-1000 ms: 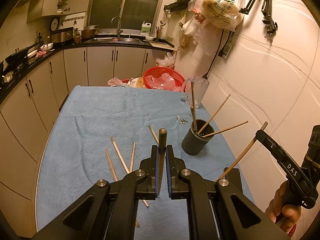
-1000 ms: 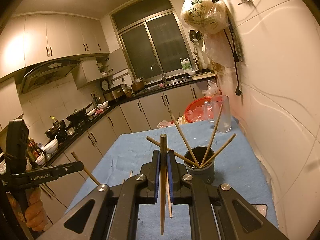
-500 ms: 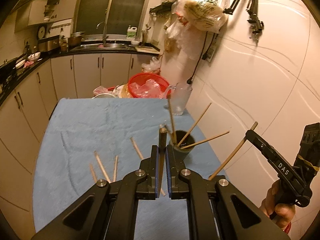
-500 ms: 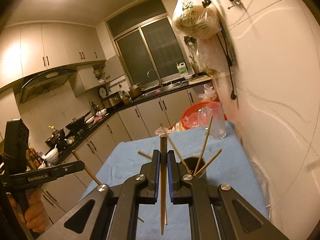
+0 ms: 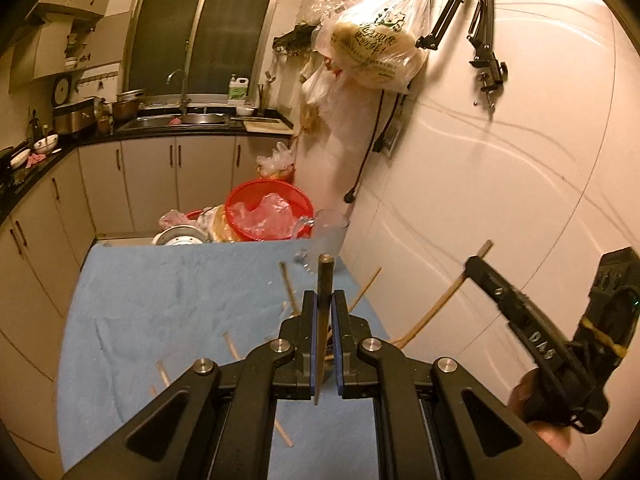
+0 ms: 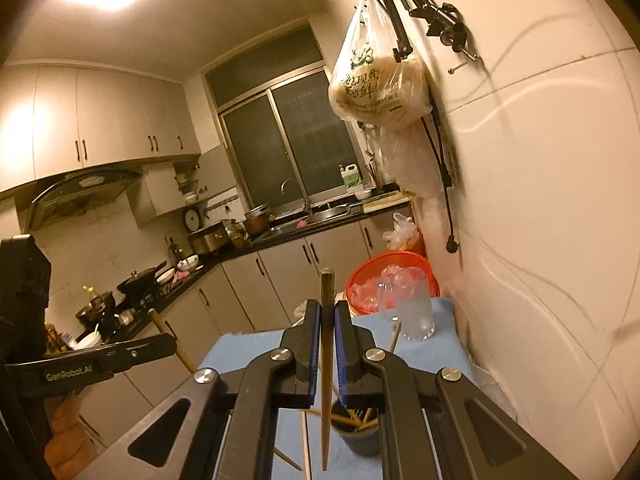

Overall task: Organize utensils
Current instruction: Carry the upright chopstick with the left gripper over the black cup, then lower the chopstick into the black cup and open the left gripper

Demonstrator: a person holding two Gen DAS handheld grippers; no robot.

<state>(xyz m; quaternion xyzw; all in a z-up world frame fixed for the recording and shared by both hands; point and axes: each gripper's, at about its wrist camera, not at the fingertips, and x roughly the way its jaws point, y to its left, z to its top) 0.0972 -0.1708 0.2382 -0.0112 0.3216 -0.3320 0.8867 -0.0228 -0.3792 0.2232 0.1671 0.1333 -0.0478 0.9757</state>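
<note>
Here, in a dimly lit kitchen, the left tool (image 5: 323,320) was seen closed on a dark-tipped chopstick (image 5: 322,312), which was held upright between the blue pads and projected beyond the fingertips. The right tool (image 6: 327,332) was likewise clamped on a second chopstick (image 6: 326,344), whose lower end hung down beside the rim of a dark holder cup (image 6: 360,434). Inside that cup, several chopsticks (image 6: 352,420) were gathered, leaning at different angles. The cup itself was set on a surface (image 5: 160,300) covered by a blue cloth, near the wall side; in the left wrist view it was almost wholly hidden behind the left tool, and only the sticks fanning out above it were visible. Loose chopsticks (image 5: 232,346) were left scattered flat on the cloth, to the left of the cup and apart from it. At the far end of the surface, a clear glass (image 6: 416,316) was stood near the white wall, with a red basket (image 5: 266,214) holding crumpled plastic just behind it. A filled plastic bag (image 5: 374,56) was hung from a wall rack above. In the left wrist view, the right tool was visible at the right edge with its chopstick slanted across the wall.
</note>
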